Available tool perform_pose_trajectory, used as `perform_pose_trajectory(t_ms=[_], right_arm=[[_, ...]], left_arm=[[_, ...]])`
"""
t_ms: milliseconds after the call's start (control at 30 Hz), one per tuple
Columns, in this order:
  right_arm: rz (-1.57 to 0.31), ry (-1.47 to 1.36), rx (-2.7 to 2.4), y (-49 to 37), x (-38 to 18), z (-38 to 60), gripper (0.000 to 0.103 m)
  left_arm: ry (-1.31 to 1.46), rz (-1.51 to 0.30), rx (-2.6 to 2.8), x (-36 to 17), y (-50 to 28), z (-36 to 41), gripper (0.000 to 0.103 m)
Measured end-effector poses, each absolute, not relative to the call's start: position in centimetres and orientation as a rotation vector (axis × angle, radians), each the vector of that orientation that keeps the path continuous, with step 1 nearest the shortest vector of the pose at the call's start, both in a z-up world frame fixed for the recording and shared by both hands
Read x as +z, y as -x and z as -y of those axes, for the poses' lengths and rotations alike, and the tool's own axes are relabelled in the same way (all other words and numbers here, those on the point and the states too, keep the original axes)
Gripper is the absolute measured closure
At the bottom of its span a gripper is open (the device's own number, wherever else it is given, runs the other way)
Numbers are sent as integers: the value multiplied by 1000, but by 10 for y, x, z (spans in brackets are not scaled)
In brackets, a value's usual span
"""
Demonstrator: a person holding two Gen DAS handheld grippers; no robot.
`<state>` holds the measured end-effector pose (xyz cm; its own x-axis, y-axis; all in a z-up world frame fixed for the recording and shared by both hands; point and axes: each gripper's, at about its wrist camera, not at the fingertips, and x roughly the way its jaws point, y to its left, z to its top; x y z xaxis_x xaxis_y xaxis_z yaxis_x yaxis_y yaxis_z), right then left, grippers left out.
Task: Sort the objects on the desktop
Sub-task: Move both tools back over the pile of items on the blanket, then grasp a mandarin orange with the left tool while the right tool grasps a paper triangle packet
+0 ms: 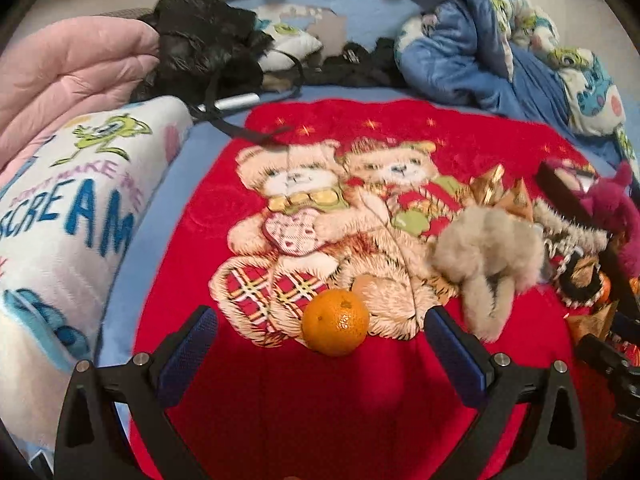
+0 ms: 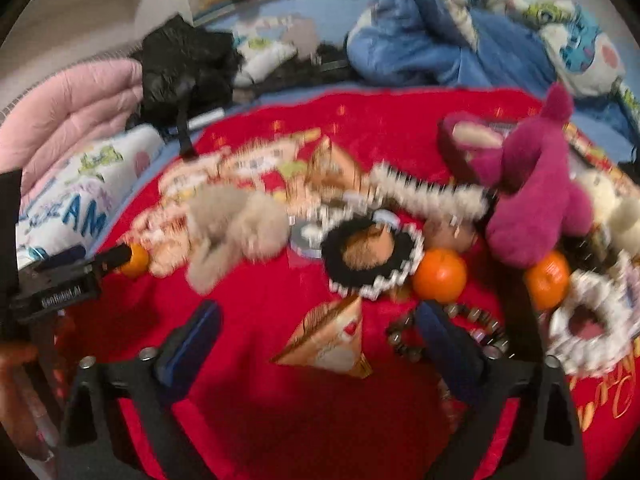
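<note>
Both grippers hover with fingers spread wide over a red teddy-bear blanket (image 1: 360,420), neither grasping anything. Between the parted blue pads of the left gripper (image 1: 322,334), a tangerine (image 1: 335,322) rests on the blanket, just ahead of the fingertips and touching neither. To its right lies a beige plush toy (image 1: 486,260), close by but apart from the fruit.

Seen from the right wrist, the right gripper (image 2: 320,326) frames a triangular gold snack packet (image 2: 330,342) lying between its open fingers. A beaded bracelet (image 2: 460,330) sits against the right finger. Beyond it, two more tangerines (image 2: 440,275) flank the foot of a magenta plush (image 2: 532,196), near a black-and-white scrunchie (image 2: 372,260). The left gripper appears at the far left of this blurred view, the first tangerine at its tip.
</note>
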<state>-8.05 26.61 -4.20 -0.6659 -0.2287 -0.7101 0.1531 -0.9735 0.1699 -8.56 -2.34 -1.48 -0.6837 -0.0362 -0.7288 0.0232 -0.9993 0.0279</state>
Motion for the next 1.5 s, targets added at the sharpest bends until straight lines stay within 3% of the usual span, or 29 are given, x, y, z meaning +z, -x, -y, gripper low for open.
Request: perform_pose_trajectory(t_ms=[67, 233, 333, 433, 600, 833, 900, 1000, 1067, 1133, 1200, 1233, 1500], right_arm=[[134, -1254, -2661, 86, -54, -264, 23], [72, -1283, -2663, 83, -60, -259, 22], [52, -1301, -2665, 83, -64, -260, 18], [17, -1371, -2699, 87, -71, -257, 1], [9, -1377, -2711, 88, -72, -257, 0], [56, -1356, -2709, 87, -70, -262, 0], [76, -1348, -2705, 87, -70, -263, 1], [77, -1362, -2725, 88, -69, -263, 14], [101, -1367, -2734, 89, -67, -264, 35], [146, -1360, -2733, 89, -65, -268, 49], [198, -1358, -2729, 89, -63, -274, 65], [199, -1361, -2739, 89, -62, -275, 68], [222, -1321, -2704, 85, -55, -278, 75]], left_arm=[[-1255, 50, -2849, -20, 89, 21, 0], [-1248, 80, -2822, -30, 97, 18, 0], [-1275, 66, -2809, -37, 103, 18, 0], [-1332, 50, -2774, -48, 110, 20, 0], [-1364, -111, -2789, -53, 111, 35, 0], [-1374, -100, -2790, -56, 112, 31, 0], [-1368, -99, -2799, -55, 111, 31, 5], [-1340, -97, -2809, -51, 107, 29, 21], [-1319, -105, -2817, -48, 105, 30, 37], [-1303, -134, -2829, -44, 101, 31, 64], [-1289, -121, -2827, -44, 100, 30, 64], [-1286, -102, -2825, -44, 100, 28, 65], [-1201, -86, -2838, -29, 88, 27, 66]])
